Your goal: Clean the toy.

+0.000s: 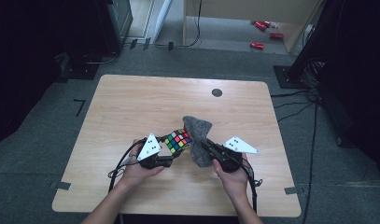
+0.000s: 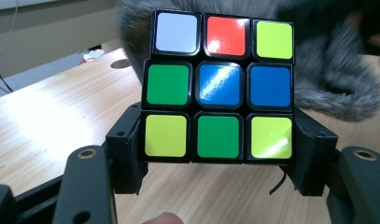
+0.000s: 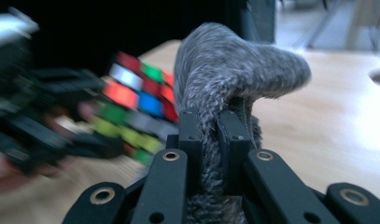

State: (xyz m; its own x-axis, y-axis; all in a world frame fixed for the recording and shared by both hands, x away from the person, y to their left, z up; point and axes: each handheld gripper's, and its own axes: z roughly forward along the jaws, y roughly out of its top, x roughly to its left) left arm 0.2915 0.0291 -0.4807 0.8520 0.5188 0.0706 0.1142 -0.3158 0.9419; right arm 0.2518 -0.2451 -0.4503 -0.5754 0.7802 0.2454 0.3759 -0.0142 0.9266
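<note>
A scrambled puzzle cube (image 1: 178,140) with coloured stickers is held just above the wooden table (image 1: 131,102), left of centre. My left gripper (image 1: 174,150) is shut on it; in the left gripper view the black jaws clamp the bottom row of the cube (image 2: 218,88) from both sides. A grey fuzzy cloth (image 1: 199,140) stands bunched right beside the cube. My right gripper (image 1: 205,145) is shut on the cloth; in the right gripper view the cloth (image 3: 225,93) is pinched between the two jaws and folds over their tips. The cube (image 3: 136,109) shows blurred at the left there.
A round dark hole (image 1: 217,92) sits near the table's far edge. Cables trail from both grippers toward the near edge. Red objects (image 1: 260,35) lie on the floor beyond the table, and dark equipment stands at both sides.
</note>
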